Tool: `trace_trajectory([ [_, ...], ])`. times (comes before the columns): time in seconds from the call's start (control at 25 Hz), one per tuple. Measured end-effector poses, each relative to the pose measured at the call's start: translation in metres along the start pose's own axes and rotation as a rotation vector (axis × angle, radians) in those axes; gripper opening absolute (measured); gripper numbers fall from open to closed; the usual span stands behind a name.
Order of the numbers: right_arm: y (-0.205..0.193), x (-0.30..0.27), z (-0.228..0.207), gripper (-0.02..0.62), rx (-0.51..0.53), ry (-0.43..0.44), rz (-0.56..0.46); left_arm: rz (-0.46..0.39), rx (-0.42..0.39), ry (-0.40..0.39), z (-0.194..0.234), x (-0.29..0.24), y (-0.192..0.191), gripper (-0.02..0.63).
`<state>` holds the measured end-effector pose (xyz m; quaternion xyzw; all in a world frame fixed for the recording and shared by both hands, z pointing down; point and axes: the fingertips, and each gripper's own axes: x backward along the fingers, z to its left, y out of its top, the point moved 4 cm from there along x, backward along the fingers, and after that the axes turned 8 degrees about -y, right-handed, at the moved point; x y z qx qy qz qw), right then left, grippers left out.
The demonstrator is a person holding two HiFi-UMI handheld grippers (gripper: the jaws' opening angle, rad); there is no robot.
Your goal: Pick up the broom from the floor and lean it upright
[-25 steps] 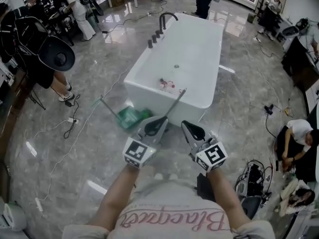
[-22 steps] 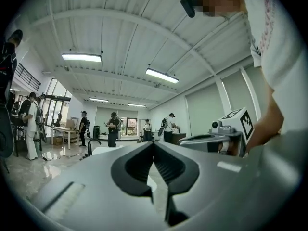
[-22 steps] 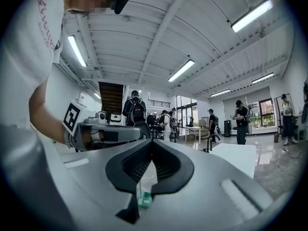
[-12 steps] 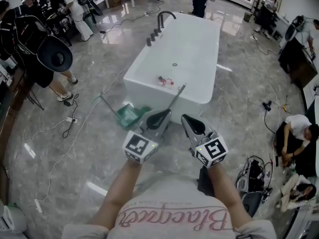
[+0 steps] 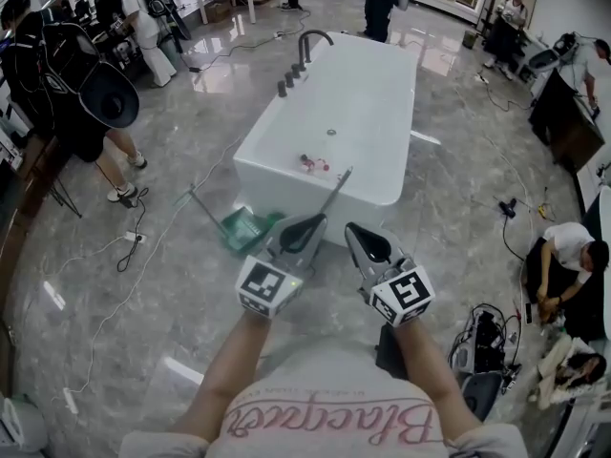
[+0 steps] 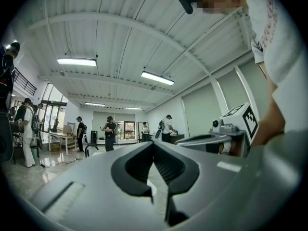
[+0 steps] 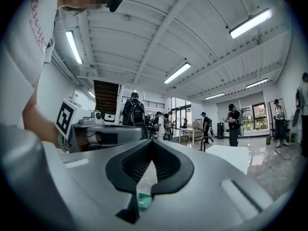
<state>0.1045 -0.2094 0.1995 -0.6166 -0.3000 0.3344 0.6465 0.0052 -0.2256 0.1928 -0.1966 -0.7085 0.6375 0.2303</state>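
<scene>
**Trainee:** What does the head view show?

**Operator:** Head view, looking steeply down. I hold both tools out level and side by side over the grey marble floor [image 5: 162, 294]. They sit just in front of the near end of a white bathtub [image 5: 382, 184]. A marker cube [image 5: 267, 286] sits at the hand end of each tool.

**Trainee:** And the state of the tools?

**Operator:** Left gripper [image 6: 154, 144]: in its own view the two dark pads meet at the tip, with nothing between them. Right gripper [image 7: 153, 143]: the same, tips together and empty.

**Trainee:** Where is the broom?

**Operator:** The broom [image 5: 340, 191] shows as a thin grey pole slanting against the bathtub's near end, with its top over the rim. Its lower end and head are hidden behind the left gripper, so I cannot tell how it meets the floor. Neither tool has it between its pads.

**Trainee:** And the surroundings?

**Operator:** A green dustpan [image 5: 246, 229] lies on the floor by the bathtub's near left corner, its thin handle running up and to the left. Small red items [image 5: 313, 163] lie inside the bathtub near the near end. A dark faucet [image 5: 310, 38] stands at the far end. Cables [image 5: 134, 241] trail across the floor at left. A person [image 5: 573, 256] sits on the floor at far right, well apart from the tools.
</scene>
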Motion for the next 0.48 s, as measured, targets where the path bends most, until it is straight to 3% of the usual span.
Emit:
trace_trajectory([
  [0.48,0.0031,0.0007,-0.0079,0.0,0.025,-0.011,-0.013,-0.009,-0.004,-0.008,0.0032,-0.0056,-0.0008,0.0],
])
